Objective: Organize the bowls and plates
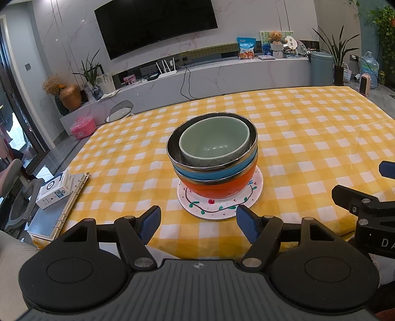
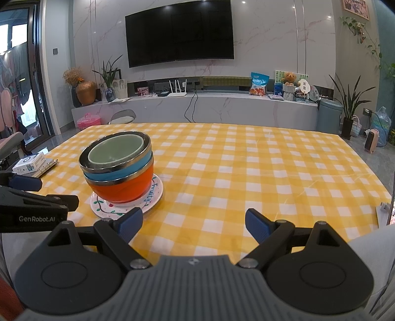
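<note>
Three bowls (image 1: 212, 158) nested on plate (image 1: 256, 192) | both grippers (image 1: 197, 222) (image 2: 193, 222) spread, seemingly empty

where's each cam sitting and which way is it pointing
Left wrist: on the left gripper at the table's near edge, facing the bowl stack dead ahead; the right gripper shows at its right edge.
Right wrist: on the right gripper, further right, stack ahead-left; the left gripper shows at its left edge.
Shared: stack, plate, checked tablecloth, TV.
</note>
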### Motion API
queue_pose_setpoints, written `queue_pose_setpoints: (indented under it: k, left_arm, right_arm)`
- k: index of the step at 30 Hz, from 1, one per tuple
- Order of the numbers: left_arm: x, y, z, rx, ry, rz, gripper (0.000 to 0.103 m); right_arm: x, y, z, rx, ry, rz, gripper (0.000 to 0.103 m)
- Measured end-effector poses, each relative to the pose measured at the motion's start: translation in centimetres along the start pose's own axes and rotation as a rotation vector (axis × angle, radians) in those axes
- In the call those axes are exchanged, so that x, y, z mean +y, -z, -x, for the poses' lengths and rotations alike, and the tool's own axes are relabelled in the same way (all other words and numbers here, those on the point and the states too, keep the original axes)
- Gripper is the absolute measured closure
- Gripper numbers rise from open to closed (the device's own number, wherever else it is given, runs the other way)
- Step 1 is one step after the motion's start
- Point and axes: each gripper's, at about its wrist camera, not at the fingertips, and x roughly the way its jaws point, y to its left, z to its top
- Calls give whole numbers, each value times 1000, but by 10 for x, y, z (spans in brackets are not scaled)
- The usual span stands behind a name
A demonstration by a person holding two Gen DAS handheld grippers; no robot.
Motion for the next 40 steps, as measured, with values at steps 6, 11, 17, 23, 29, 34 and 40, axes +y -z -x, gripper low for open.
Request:
queue_pose_setpoints:
  k: [6,11,17,23,29,34,40]
  left_arm:
    - [0,-1,2,-5,1,2,21]
    - [-1,-3,2,-4,-1,2,21]
    - [-1,-2,2,-5,0,3,21]
    - [-1,-3,3,-6,0,4,21]
    - [-1,-3,3,-5,1,8,21]
    - [-1,-2,3,-6,0,10,21]
    - [1,-2,4,-14,-6,25,21]
  right_arm:
    - [1,0,0,1,1,0,15]
    - [1,0,0,1,0,-3,15]
    - [0,0,0,1,0,-2,15]
    - [0,0,0,2,0,-3,15]
    - [2,1,-1,7,0,-7,15]
    - [3,2,0,11,0,-7,15]
    - [3,2,0,12,1,-9,15]
